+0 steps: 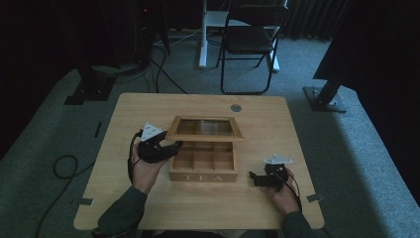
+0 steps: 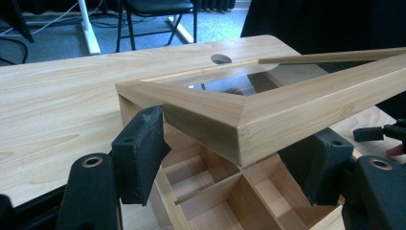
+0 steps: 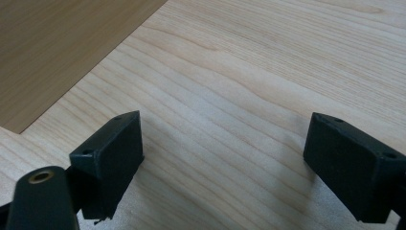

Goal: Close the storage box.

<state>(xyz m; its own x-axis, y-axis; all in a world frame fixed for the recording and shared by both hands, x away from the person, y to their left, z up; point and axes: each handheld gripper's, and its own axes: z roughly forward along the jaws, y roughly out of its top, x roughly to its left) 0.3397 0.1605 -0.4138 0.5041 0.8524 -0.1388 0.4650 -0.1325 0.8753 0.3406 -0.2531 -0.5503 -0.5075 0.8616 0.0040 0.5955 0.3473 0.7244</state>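
A wooden tea box (image 1: 203, 171) marked TEA stands mid-table, with its several compartments (image 2: 215, 191) bare. Its glass-paned lid (image 1: 204, 129) is raised and tilted above the back half of the box. My left gripper (image 1: 176, 145) is at the lid's near left corner. In the left gripper view that corner of the lid (image 2: 268, 110) lies between the spread jaws of the left gripper (image 2: 232, 158), with a gap beside the right pad (image 2: 321, 163). My right gripper (image 1: 257, 179) rests right of the box, open (image 3: 215, 163) over bare wood, facing the box's side wall (image 3: 57, 48).
The light wooden table (image 1: 148, 198) has a round cable hole (image 1: 236, 107) near its far edge. Behind it stand a black folding chair (image 1: 250, 39) and a white desk leg (image 1: 203, 34). A cable (image 1: 64, 166) loops on the carpet at the left.
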